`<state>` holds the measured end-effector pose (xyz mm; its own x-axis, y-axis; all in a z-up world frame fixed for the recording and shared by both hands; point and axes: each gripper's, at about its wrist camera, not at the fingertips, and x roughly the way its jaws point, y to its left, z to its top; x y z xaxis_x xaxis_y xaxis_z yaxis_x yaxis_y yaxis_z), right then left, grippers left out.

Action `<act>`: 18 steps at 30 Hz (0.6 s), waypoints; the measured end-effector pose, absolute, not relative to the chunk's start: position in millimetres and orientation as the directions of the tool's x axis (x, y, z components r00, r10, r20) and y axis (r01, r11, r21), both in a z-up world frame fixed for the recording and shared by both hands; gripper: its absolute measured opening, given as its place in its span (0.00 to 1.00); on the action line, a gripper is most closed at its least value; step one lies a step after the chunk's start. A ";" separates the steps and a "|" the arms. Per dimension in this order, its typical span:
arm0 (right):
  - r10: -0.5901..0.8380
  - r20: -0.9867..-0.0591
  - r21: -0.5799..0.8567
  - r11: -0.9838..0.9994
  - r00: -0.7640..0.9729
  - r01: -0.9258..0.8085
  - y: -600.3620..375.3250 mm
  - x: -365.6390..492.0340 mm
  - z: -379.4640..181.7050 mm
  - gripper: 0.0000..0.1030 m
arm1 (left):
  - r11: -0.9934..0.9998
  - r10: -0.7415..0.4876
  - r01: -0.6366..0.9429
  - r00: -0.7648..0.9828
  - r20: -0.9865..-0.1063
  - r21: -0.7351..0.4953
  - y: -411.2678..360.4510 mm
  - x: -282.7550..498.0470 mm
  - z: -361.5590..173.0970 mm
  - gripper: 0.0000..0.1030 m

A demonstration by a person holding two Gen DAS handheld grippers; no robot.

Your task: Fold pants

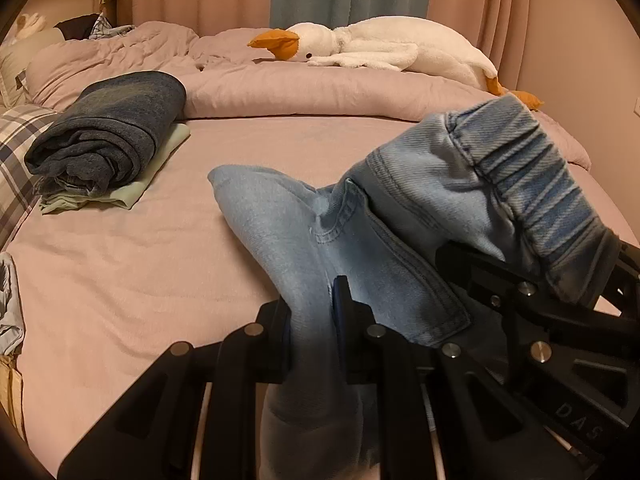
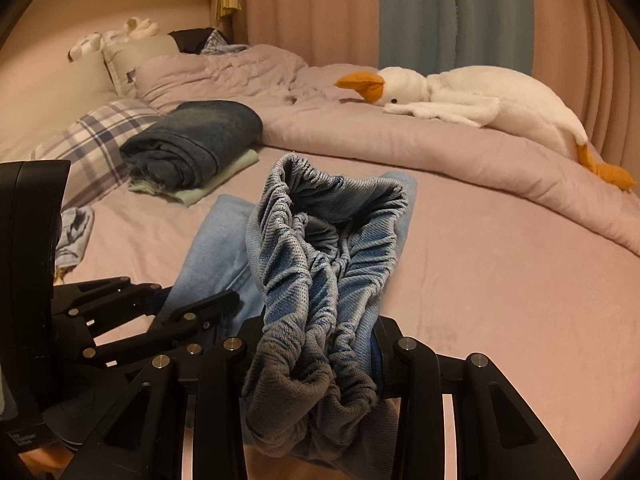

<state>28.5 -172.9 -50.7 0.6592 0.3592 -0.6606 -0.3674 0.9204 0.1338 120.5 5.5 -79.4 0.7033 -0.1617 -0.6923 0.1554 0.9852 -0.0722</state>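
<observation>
Light blue denim pants are held above a pink bed. My left gripper is shut on a flat stretch of the denim, which runs forward from its fingers and droops onto the sheet. My right gripper is shut on the bunched elastic waistband, which stands up in thick folds between its fingers. In the left wrist view the right gripper shows at the right with the waistband over it. In the right wrist view the left gripper sits low at the left, on the pants' leg.
A folded dark blue garment lies on a pale green one at the left of the bed. A white plush goose rests on the rolled pink duvet at the back. A plaid pillow and crumpled cloth lie at the left edge.
</observation>
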 end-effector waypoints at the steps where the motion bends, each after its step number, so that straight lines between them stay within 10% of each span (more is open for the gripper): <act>1: 0.359 -0.661 0.133 0.921 0.659 -0.367 -173.2 28.7 -51.4 0.38 | 0.985 -0.161 0.156 0.704 -0.692 -0.071 5.8 120.8 -79.7 0.15; 11: 0.367 -0.681 0.183 0.923 0.633 -0.339 -184.9 36.1 -60.3 0.39 | 0.987 -0.155 0.130 0.677 -0.720 -0.090 18.4 126.2 -89.0 0.21; 18: 0.431 -0.725 0.380 0.901 0.538 -0.209 -219.5 58.1 -90.6 0.50 | 0.993 -0.115 0.095 0.650 -0.751 -0.069 27.8 128.5 -100.7 0.43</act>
<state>58.1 -219.5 -90.6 0.5379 0.4306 -0.7247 -0.2094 0.9010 0.3800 128.5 27.8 -100.7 0.6502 -0.1150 -0.7510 0.0955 0.9930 -0.0694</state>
